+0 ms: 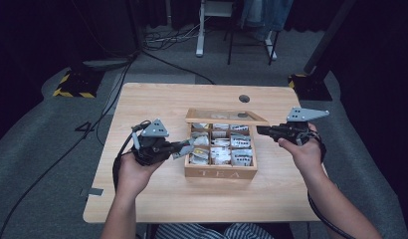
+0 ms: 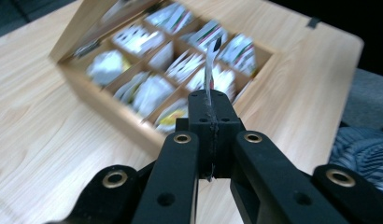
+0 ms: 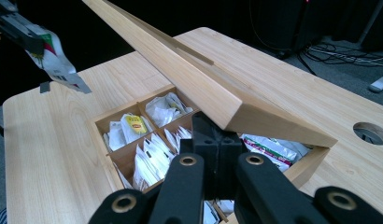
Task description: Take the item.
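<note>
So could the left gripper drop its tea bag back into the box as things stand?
Probably yes: the right gripper props the lid up, so the left gripper, shut on the tea bag, has open compartments beside it.

A lab or recording studio: black curtains [image 1: 33,45] enclose a grey carpeted floor [image 1: 38,129], cables [image 1: 167,37] trail across it, hazard-striped stand bases [image 1: 72,87] flank a lone wooden bench [image 1: 142,104].

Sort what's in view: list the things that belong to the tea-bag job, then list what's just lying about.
In the job:
- tea box, wooden
- its lid, propped up by the shut right gripper
- tea bag, pinched in the left gripper
- packets in the compartments

Lying about:
- cables on the floor
- hole in the table
</note>
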